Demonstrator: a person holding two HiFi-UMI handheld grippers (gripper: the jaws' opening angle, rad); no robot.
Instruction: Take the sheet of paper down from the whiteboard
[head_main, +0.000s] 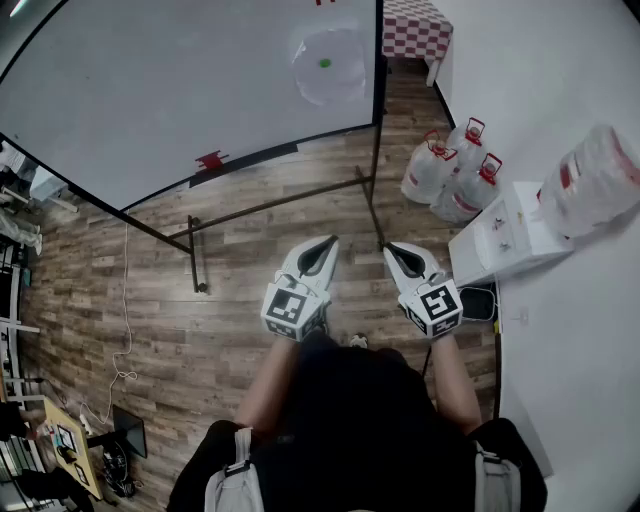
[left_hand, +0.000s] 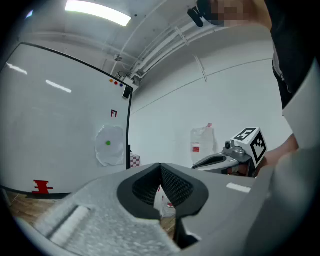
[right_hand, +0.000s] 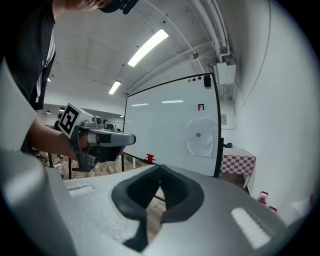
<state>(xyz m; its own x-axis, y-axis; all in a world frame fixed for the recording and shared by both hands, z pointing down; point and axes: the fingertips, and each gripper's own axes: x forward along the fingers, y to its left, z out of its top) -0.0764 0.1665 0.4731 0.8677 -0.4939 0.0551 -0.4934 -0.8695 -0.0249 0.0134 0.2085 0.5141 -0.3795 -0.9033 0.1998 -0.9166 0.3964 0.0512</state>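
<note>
A crumpled white sheet of paper (head_main: 328, 65) hangs on the whiteboard (head_main: 150, 90), pinned by a green round magnet (head_main: 324, 63); it also shows as the paper (left_hand: 110, 145) in the left gripper view and the paper (right_hand: 201, 137) in the right gripper view. My left gripper (head_main: 328, 243) and right gripper (head_main: 391, 250) are held side by side in front of the person, well short of the board. Both have their jaws shut with nothing between them. Each gripper shows in the other's view: the right gripper (left_hand: 197, 163), the left gripper (right_hand: 131, 140).
The whiteboard stands on a black metal frame (head_main: 280, 205) over wood flooring. Water jugs (head_main: 450, 165) and a white box (head_main: 505, 235) sit by the right wall. A red-checked table (head_main: 415, 28) is beyond the board. A red magnet (head_main: 211, 160) is at the board's lower edge.
</note>
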